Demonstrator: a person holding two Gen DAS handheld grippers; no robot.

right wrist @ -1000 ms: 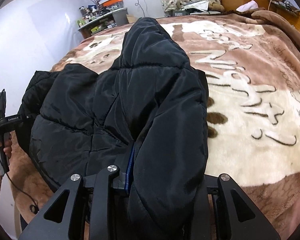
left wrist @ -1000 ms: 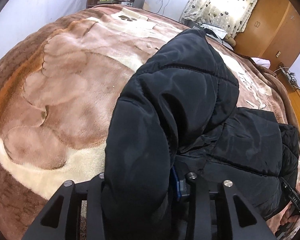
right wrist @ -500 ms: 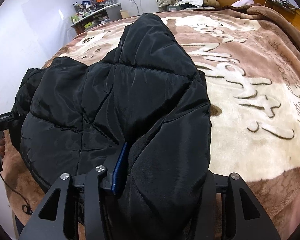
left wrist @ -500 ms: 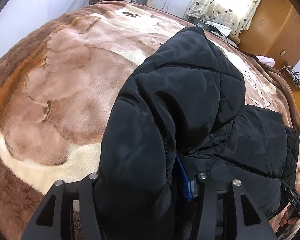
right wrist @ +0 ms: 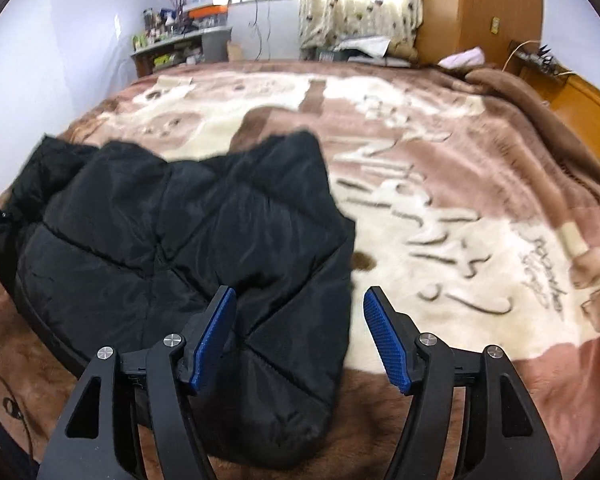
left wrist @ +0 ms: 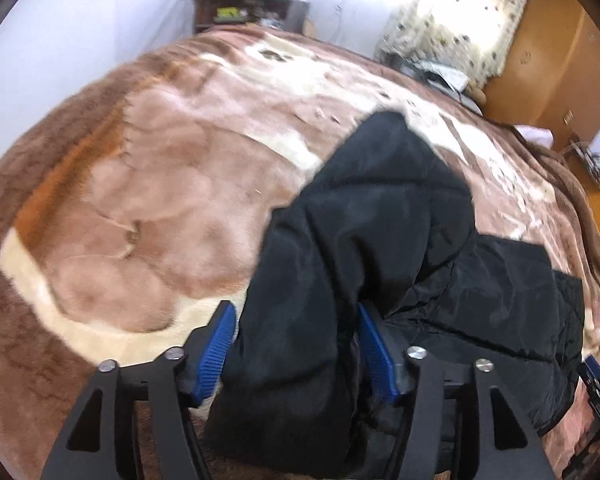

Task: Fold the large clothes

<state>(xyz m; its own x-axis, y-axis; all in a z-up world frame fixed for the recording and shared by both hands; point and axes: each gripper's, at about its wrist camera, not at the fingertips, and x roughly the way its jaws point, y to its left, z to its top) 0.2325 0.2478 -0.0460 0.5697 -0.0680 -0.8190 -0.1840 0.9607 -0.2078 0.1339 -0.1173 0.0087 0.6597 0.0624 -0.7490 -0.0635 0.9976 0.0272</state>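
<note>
A black puffer jacket (left wrist: 380, 240) lies on the bed; it also shows in the right wrist view (right wrist: 188, 240). One sleeve runs up between the fingers of my left gripper (left wrist: 296, 344), whose jaws stand wide apart around it with blue pads (left wrist: 216, 348) showing and not pressing it. My right gripper (right wrist: 300, 332) is open, its blue pads (right wrist: 384, 340) clear of the fabric; the jacket's folded edge lies on the blanket between and under its left finger. The other gripper shows at the far edge of each view.
A brown and cream plush blanket (right wrist: 460, 200) covers the whole bed. A cluttered shelf (right wrist: 180, 44) stands at the far wall beside a curtained window (right wrist: 360, 4). A wooden wardrobe (left wrist: 548, 52) and wooden furniture (right wrist: 580, 104) stand to the right.
Both grippers have opened and let go of the jacket. The right gripper has lifted and pulled back, and the sleeve it held now lies flat. The jacket looks folded shorter.
</note>
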